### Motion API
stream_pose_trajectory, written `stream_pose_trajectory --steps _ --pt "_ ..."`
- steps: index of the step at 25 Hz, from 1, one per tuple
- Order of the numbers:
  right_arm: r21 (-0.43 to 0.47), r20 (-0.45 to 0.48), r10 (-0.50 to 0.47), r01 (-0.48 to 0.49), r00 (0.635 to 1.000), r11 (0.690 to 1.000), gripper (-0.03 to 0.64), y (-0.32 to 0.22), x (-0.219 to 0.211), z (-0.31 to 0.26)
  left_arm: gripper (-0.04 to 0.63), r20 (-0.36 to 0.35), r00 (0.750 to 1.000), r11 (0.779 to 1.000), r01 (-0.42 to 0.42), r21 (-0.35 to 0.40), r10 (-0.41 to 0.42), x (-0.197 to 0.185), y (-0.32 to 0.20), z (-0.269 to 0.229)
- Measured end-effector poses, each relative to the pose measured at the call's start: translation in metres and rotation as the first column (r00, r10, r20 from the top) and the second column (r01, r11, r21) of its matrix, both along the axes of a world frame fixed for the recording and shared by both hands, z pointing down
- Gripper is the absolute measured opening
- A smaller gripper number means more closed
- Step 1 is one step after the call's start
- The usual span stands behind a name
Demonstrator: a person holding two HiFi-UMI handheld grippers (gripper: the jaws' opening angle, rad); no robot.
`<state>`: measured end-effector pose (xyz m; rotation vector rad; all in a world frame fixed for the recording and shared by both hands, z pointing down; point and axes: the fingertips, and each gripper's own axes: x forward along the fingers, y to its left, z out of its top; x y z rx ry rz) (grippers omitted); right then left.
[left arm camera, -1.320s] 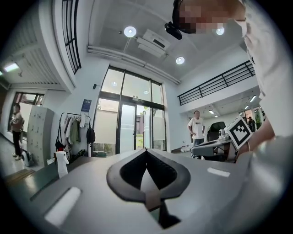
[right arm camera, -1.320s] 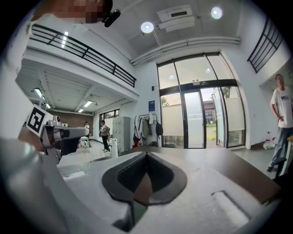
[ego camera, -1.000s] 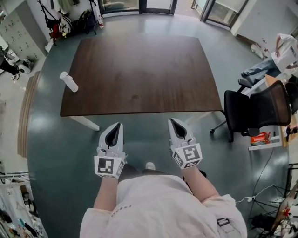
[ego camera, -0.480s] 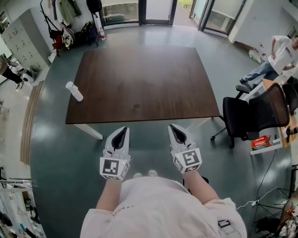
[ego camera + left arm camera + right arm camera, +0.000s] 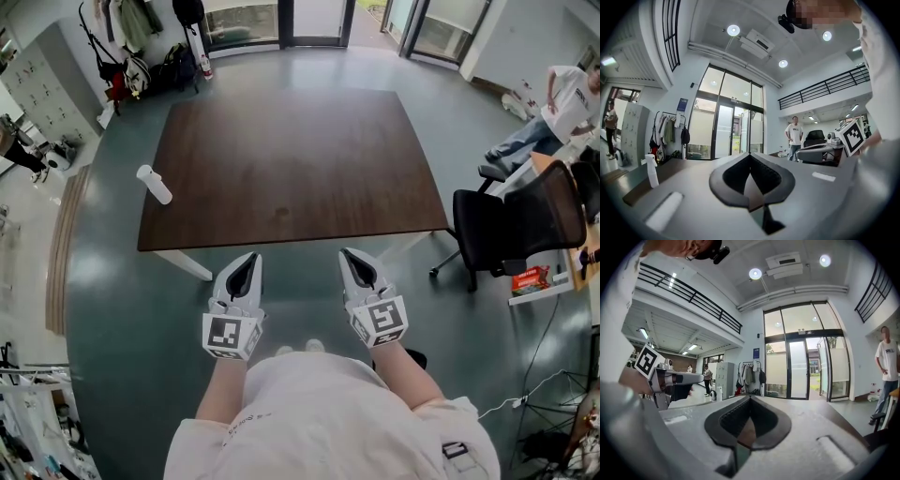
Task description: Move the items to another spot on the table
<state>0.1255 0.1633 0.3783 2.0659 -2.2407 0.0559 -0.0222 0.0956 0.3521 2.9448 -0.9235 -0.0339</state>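
The upright spray bottle [image 5: 155, 185] at the surface's [image 5: 291, 159] left edge stands nearer the left tongs [image 5: 249, 261] than the right tongs [image 5: 351, 258]; both are closed and empty.

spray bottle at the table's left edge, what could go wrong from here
1. The spray bottle stands upright at the left edge of the table; a clumsy touch could tip it onto the floor.
2. The left gripper and right gripper are both shut, short of the table; reaching in unopened would likely shove the bottle, not grip it.

Bright ceiling spots [image 5: 733, 30], fisheye edges
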Motion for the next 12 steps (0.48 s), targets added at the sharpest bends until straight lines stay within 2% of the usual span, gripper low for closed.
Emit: stream_pose_trajectory --steps 12 --pt "-0.013 0.0 -0.006 0.006 1.0 1.0 -0.009 0.0003 -0.0039 0.0047 0.017 0.012 1.0 1.0 -0.025 -0.008 0.025 0.001 0.0004 0.007"
